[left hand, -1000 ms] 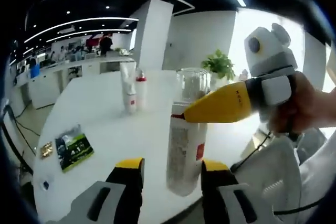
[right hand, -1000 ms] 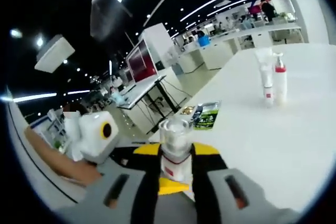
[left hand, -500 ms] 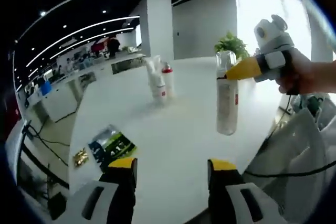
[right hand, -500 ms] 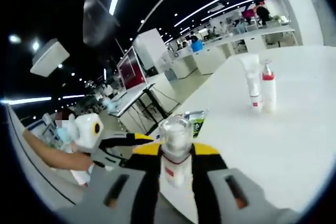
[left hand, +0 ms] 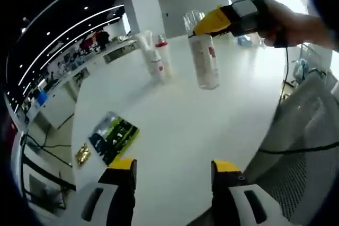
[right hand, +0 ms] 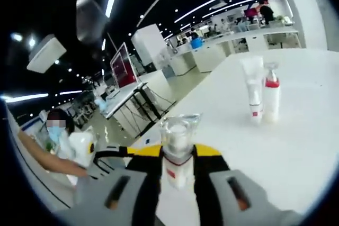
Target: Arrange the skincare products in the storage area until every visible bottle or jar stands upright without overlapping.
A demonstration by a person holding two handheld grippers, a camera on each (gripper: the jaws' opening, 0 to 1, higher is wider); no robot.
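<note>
A clear bottle with a white label and clear cap hangs nearly upright over the white table, with my right gripper shut on its neck from the right. In the right gripper view the same bottle sits between my right gripper's yellow-tipped jaws. A white tube and a small white bottle with a red collar stand upright side by side just left of it; both the tube and the small bottle lie ahead. My left gripper is open near the table's edge, holding nothing.
A green leaflet and a small gold packet lie on the table's left side. A mesh chair stands to the right. In the right gripper view a person's hand holds the left gripper at the lower left.
My right gripper has carried the clear bottle away from between the left jaws and over the table, close to the tube and small bottle. The left gripper has drawn back.
</note>
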